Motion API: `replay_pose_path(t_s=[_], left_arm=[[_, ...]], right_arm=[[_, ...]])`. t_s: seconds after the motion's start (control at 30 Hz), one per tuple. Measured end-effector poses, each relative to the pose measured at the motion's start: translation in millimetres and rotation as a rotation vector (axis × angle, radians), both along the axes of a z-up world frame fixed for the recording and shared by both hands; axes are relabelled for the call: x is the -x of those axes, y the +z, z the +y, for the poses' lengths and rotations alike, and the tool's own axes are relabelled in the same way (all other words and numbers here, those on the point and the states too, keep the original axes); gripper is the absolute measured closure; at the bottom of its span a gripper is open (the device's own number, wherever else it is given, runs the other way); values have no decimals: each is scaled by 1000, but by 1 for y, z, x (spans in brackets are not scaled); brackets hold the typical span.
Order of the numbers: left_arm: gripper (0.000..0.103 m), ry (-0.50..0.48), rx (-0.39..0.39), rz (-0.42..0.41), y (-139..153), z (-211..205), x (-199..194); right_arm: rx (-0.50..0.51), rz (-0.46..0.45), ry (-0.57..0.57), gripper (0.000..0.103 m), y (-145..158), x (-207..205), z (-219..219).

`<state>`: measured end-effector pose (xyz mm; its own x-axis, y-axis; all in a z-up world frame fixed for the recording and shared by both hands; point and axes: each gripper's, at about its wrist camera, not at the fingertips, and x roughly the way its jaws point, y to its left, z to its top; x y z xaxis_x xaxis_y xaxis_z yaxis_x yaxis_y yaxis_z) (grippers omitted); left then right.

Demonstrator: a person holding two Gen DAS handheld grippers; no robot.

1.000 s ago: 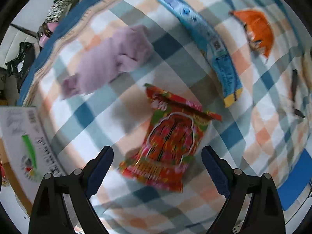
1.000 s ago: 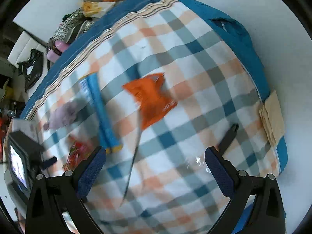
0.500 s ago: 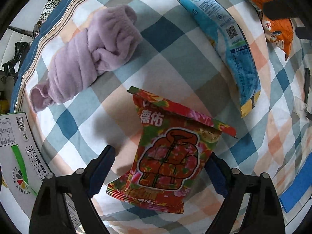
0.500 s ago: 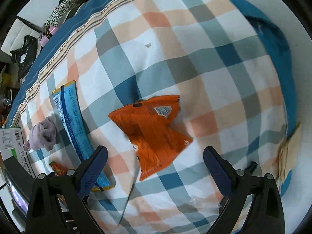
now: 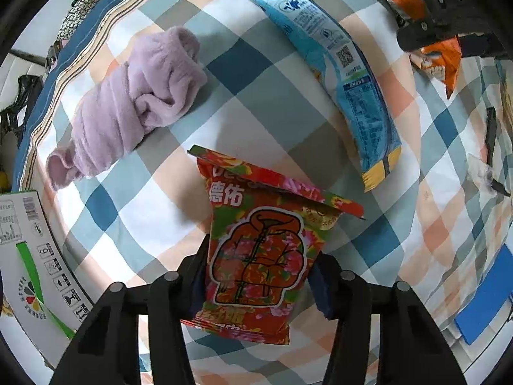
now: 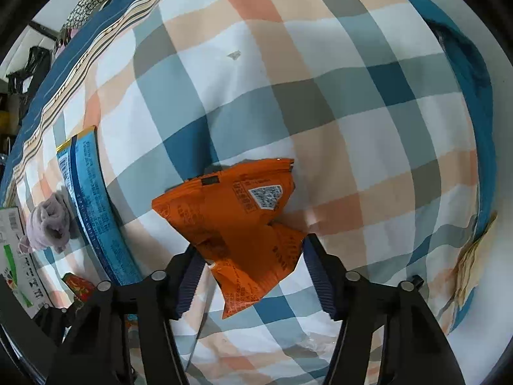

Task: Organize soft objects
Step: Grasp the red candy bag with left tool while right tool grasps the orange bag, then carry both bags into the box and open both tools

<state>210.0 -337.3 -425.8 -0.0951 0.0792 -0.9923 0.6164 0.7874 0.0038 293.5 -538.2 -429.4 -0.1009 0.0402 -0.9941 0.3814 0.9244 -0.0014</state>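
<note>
My left gripper [image 5: 261, 276] is shut on a red flowered snack bag [image 5: 259, 250] lying on the plaid bedcover [image 5: 256, 102]. My right gripper [image 6: 253, 276] has closed in around an orange snack bag [image 6: 237, 221]; the left pad touches its edge, the right pad sits at its corner. A lilac fluffy cloth [image 5: 131, 109] lies up left of the red bag, also small in the right wrist view [image 6: 48, 221]. A long blue packet [image 5: 336, 64] lies to the upper right, also in the right wrist view [image 6: 93, 208].
A white printed cardboard box [image 5: 29, 250] stands at the left edge of the bed. The right gripper body [image 5: 449, 22] shows over the orange bag in the left wrist view. A blue bed border [image 6: 468, 102] and a tan paper piece [image 6: 471, 256] lie at right.
Both grippers moved forward and down onto their bags. The left jaws closed on the red bag. The right jaws narrowed around the orange bag.
</note>
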Motion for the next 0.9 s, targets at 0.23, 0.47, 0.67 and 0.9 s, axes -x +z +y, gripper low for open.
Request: replay_pose_path(t_s=[0.23, 0.47, 0.67, 0.9], left_arm=[[55, 74, 53, -19, 25, 21, 7], [55, 191, 154, -25, 74, 56, 0], [56, 279, 246, -61, 122, 97, 4], [56, 358, 326, -130, 185, 164, -7]], right_arm=[[24, -11, 21, 59, 12, 0, 13], [-3, -49, 7, 62, 35, 18, 31], [-45, -135, 32, 63, 83, 31, 65], [-126, -264, 134, 63, 162, 52, 145]])
